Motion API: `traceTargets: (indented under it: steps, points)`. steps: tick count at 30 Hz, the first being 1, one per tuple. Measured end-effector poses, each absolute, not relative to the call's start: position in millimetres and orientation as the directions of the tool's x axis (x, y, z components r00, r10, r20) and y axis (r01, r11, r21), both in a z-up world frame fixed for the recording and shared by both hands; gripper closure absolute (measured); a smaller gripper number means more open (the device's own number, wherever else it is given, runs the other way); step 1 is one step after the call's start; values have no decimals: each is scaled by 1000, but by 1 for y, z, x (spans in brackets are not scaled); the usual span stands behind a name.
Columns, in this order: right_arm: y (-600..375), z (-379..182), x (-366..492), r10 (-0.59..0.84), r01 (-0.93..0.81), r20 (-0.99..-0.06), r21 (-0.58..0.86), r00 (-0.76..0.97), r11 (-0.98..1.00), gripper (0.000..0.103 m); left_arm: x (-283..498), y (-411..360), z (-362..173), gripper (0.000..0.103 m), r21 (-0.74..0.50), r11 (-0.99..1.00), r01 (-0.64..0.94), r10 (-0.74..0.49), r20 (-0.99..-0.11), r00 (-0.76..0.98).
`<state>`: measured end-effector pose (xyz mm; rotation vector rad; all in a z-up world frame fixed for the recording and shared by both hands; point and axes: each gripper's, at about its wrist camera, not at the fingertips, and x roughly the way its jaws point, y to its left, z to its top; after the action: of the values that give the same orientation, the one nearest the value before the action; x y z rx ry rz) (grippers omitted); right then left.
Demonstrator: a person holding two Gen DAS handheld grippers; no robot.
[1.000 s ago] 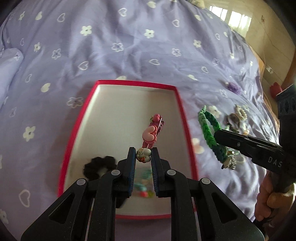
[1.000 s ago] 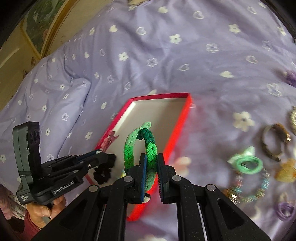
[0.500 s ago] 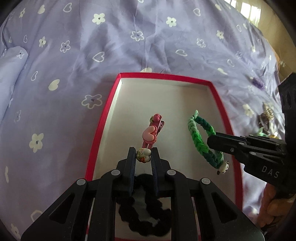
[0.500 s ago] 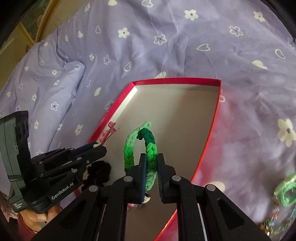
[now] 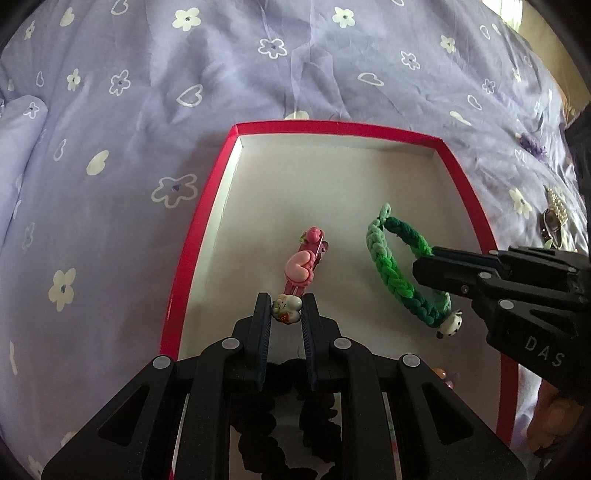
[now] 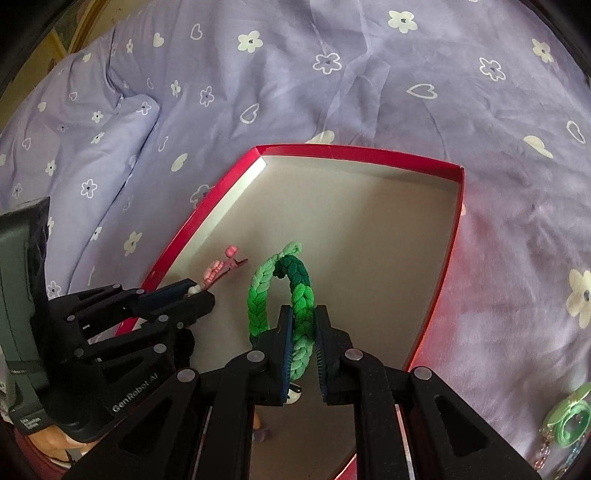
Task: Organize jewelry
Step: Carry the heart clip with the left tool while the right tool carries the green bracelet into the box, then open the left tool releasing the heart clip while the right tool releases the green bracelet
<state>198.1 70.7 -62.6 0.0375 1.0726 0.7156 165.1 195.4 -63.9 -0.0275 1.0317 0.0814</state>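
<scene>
A lilac bedspread [image 5: 258, 92], printed with white flowers and hearts, covers the bed in soft wrinkles. A pillow [image 6: 96, 147] in the same fabric lies at the left. At the right view's upper left, a yellowish wall [image 6: 74, 22] shows.

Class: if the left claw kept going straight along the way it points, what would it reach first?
Probably the pale floor of the red box. The left claw holds a pink hair clip that sticks out ahead, so the clip's tip would likely touch first; depth is unclear.
</scene>
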Motion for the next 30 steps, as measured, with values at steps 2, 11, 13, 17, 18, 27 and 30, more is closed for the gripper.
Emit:
traceTargets:
  steps: [2, 11, 13, 17, 18, 27, 30]
  points:
    - [72, -63, 198, 546, -519, -789, 354, 280, 778, 91, 165, 194, -66, 88, 18, 997, -80, 56, -860, 506]
    - [74, -63, 197, 541, -531, -793, 341, 280, 776, 91, 165, 191, -67, 87, 35, 996, -82, 72, -858, 509]
    - [73, -63, 198, 552, -528, -788, 357, 272, 770, 90, 165, 191, -67, 82, 39, 995, -91, 79, -858, 507]
    - [70, -61, 197, 566, -523, -781, 377, 264, 765, 84, 161, 193, -64, 71, 27, 994, -104, 76, -859, 507]
    - [68, -60, 197, 568, -519, -779, 381, 265, 765, 79, 160, 194, -64, 70, 24, 994, -107, 75, -858, 508]
    - [41, -35, 178, 617, -514, -731, 425, 291, 745, 69, 132, 198, -42, 59, -37, 985, -168, 61, -840, 538]
    - [17, -26, 164, 633, -500, -707, 443, 316, 744, 64, 120, 195, -34, 57, -71, 982, -176, 39, -833, 553]
